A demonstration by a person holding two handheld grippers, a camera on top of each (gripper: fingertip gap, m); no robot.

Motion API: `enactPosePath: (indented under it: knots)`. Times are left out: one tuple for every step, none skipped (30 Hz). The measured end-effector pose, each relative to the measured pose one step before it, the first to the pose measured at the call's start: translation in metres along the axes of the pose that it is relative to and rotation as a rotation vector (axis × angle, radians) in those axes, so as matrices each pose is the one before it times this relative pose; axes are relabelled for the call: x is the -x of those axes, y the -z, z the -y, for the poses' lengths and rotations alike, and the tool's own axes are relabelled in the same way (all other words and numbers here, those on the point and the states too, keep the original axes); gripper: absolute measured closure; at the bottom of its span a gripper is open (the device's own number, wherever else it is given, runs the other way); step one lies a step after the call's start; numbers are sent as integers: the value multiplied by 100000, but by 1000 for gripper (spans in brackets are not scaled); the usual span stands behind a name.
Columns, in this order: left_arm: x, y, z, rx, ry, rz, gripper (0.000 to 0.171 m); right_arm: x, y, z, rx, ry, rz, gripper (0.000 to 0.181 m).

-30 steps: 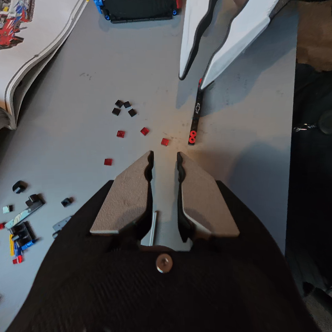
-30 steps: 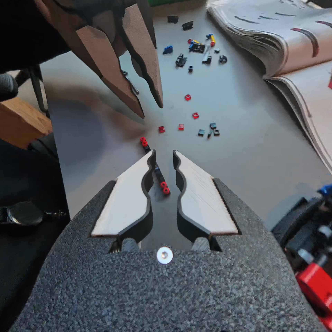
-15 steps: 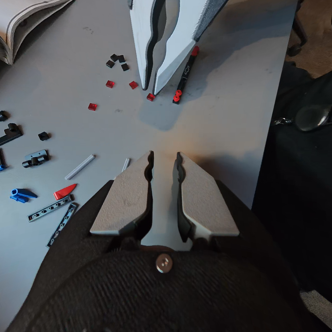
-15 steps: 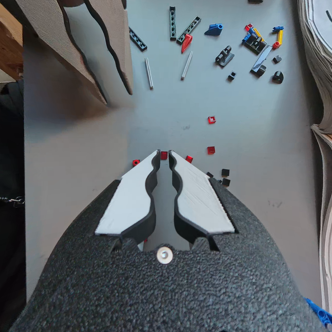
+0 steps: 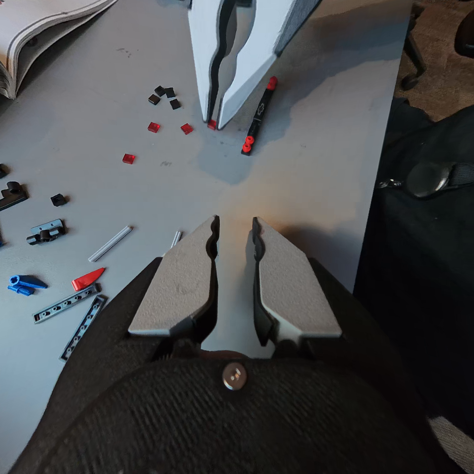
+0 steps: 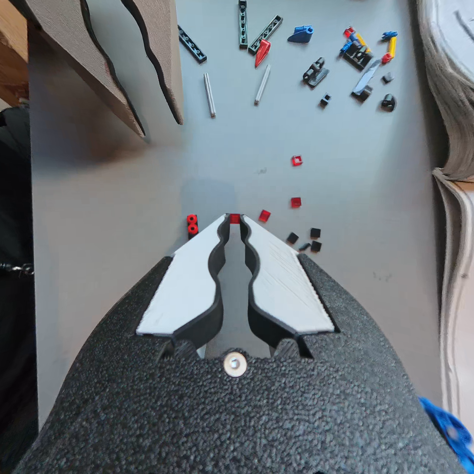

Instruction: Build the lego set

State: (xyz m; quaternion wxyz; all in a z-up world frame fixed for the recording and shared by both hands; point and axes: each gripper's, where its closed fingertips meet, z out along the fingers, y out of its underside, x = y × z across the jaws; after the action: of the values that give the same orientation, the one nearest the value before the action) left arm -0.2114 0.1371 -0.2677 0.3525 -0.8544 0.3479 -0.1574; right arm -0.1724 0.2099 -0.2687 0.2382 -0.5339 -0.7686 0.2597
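A small red tile [image 6: 234, 219] lies on the grey table [image 6: 115, 230]. My right gripper [image 6: 234, 217] has its tips down at the table, shut on the tile from both sides; the left wrist view shows it [image 5: 212, 124] from across the table. A black strip with red studs at its ends [image 5: 257, 120] lies just beside that gripper; its end shows in the right wrist view [image 6: 192, 227]. My left gripper [image 5: 236, 220] is open and empty, held above bare table near the edge, apart from the strip. It also shows in the right wrist view [image 6: 161, 128].
Three more red tiles [image 5: 153, 127] and several black tiles [image 5: 164, 96] lie left of the right gripper. Loose beams, axles, and blue and black parts [image 5: 66, 305] lie at the left. An open manual [image 5: 38, 33] lies beyond. The table edge [image 5: 372, 179] is close on the right. About 9 centimetres separates my left fingertips from my right.
The right gripper left the black strip, moved over to a red tile and narrowed its jaws onto it. The left gripper drew back toward the table edge and stayed open.
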Motion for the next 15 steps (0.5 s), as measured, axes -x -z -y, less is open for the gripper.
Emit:
enactPosePath:
  knots:
    - [-131, -215, 446, -1098, 422, -756, 149, -185, 1137, -156, -962, 279, -1486, 175]
    - [-181, -357, 687, -1627, 525, -899, 149, -155, 1257, -209, -1384, -246, -1149, 175]
    - [-249, -516, 846, -1406, 113, -1277, 149, -115, 1276, -297, -1554, -519, -971, 175]
    - [-299, -666, 979, -1151, -640, -1295, 149, 56, 1192, -397, -1411, -504, -132, 175]
    - [-288, -779, 1082, -981, -1662, -1128, 148, 180, 1009, -455, -1058, -473, 271, 175]
    - [-294, -862, 1089, -886, -2508, -1295, 148, 202, 772, -528, -619, -706, 163, 175]
    - [-352, -958, 922, -516, -2613, -2370, 148, 267, 484, -539, -317, -1112, 509, 175]
    - [-330, -1015, 535, 1126, -1915, -2840, 148, 321, 208, -549, -111, -1529, 825, 175]
    - [-171, -993, 227, 2583, -2163, -2359, 148, 325, -29, -584, 278, -1467, 963, 175]
    - [96, -929, 118, 2404, -2599, -725, 148, 335, -175, -620, 877, -757, 855, 175]
    - [245, -814, 52, 2368, -2585, 214, 147, 284, -243, -600, 1142, 147, 366, 175]
    - [131, -660, -10, 2291, -1851, -487, 147, 186, -215, -468, 873, 574, -256, 175]
    - [-35, -500, 67, 1348, -784, -1430, 147, 200, -191, -292, 428, 462, 111, 175]
    - [-61, -369, 60, 634, -110, -1559, 147, 213, -129, -98, -262, 266, 583, 175]
    - [4, -301, -38, 890, 64, -1218, 148, 124, -95, 28, -590, 160, 489, 175]
